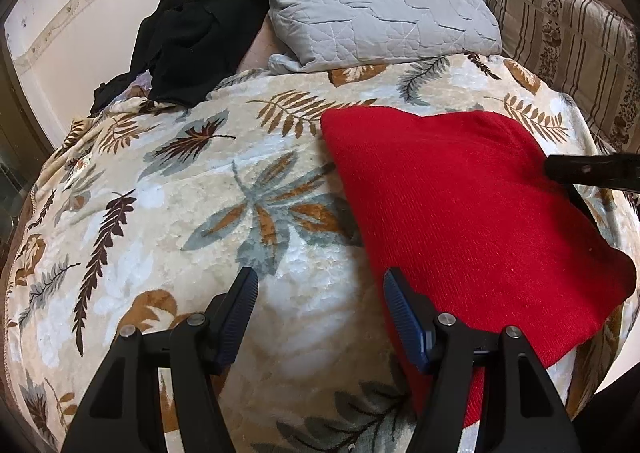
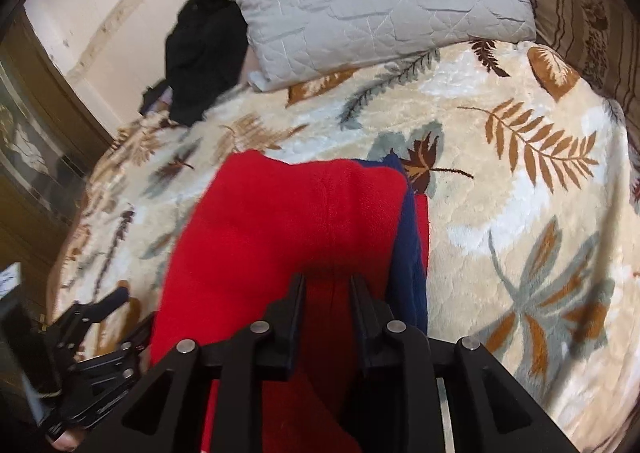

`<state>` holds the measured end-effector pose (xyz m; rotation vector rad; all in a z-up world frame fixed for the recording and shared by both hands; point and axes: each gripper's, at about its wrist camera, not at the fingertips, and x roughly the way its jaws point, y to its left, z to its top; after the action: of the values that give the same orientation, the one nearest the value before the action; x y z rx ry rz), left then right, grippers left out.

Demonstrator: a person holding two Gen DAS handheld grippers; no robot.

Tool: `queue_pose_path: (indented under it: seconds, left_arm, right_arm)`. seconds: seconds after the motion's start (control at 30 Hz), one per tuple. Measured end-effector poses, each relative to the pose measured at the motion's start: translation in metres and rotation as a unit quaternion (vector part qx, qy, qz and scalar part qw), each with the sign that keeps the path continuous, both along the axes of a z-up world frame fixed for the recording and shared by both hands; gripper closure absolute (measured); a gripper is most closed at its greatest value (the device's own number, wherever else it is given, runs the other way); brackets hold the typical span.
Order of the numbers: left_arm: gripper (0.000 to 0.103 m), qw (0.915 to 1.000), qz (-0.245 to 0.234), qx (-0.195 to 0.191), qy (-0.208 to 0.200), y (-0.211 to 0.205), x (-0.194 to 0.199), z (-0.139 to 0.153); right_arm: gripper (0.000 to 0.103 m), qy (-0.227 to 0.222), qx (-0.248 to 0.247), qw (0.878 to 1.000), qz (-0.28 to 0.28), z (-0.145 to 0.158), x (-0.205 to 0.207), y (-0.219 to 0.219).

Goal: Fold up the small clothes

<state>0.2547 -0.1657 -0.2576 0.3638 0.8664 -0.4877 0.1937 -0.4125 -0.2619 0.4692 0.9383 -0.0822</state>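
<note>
A red knitted garment (image 1: 460,205) lies on the leaf-patterned blanket (image 1: 200,181), right of centre in the left wrist view. My left gripper (image 1: 320,285) hovers open at its near left edge with nothing between the fingers; its right finger overlaps the red cloth. In the right wrist view, the red garment (image 2: 288,221) shows a blue part (image 2: 408,245) along its right side. My right gripper (image 2: 328,285) has its jaws set narrow, and a fold of red cloth fills the gap. The right gripper (image 1: 592,169) also shows at the garment's far right corner. The left gripper (image 2: 100,313) shows at lower left.
A grey quilted pillow (image 1: 372,5) and a heap of black clothing (image 1: 192,33) lie at the head of the bed. A striped floral cushion (image 1: 568,41) stands at the back right. A wall runs along the left, with dark wooden furniture (image 2: 36,141) beside the bed.
</note>
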Motion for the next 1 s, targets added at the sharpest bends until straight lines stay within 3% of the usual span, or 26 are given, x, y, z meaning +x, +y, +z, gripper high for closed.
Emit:
queue_pose_path:
  seconds: [0.03,0.07,0.1,0.13,0.3,0.73,0.8,0.87,0.9,0.93,1.0]
  left_arm:
    - [0.037,1.0000,0.001,0.000,0.000,0.000,0.000,0.000]
    - [0.037,1.0000,0.002,0.000,0.000,0.001,0.000,0.001]
    - [0.037,1.0000,0.003,0.001,0.001,0.001,0.000,0.001]
    - [0.037,1.0000,0.005,0.002,0.000,0.001,0.000,0.002]
    - [0.037,0.9997,0.019,-0.003,-0.013,0.006,0.002,0.008]
    - [0.036,0.9993,0.031,-0.014,-0.014,0.012,0.008,0.017]
    - [0.036,0.9996,0.026,-0.014,-0.006,0.011,0.008,0.015]
    - [0.036,0.9998,0.021,0.002,0.006,0.007,0.008,0.007]
    - [0.036,0.9998,0.016,0.007,0.010,0.005,0.008,0.004]
    - [0.036,0.9997,0.009,0.015,0.015,0.002,0.008,0.000]
    - [0.036,0.9988,-0.003,0.048,0.013,-0.006,0.004,-0.011]
  right_arm:
    - [0.062,-0.009,0.005,1.000,-0.002,0.003,-0.005,-0.001]
    - [0.038,-0.017,0.011,1.000,-0.005,0.007,-0.011,-0.002]
    - [0.030,-0.030,0.016,0.999,-0.012,0.011,-0.018,-0.004]
    - [0.028,-0.044,0.016,0.999,-0.021,0.015,-0.023,-0.005]
    - [0.028,-0.072,0.004,0.997,-0.036,0.028,-0.041,-0.009]
    - [0.029,-0.072,-0.017,0.997,-0.012,0.031,-0.044,0.007]
    - [0.032,-0.066,-0.023,0.998,-0.001,0.030,-0.042,0.011]
    - [0.048,-0.052,-0.036,0.998,0.015,0.027,-0.038,0.019]
    - [0.062,-0.041,-0.044,0.998,0.028,0.023,-0.036,0.023]
    - [0.067,-0.030,-0.049,0.998,0.038,0.020,-0.034,0.027]
    - [0.067,0.010,-0.063,0.997,0.050,0.005,-0.028,0.033]
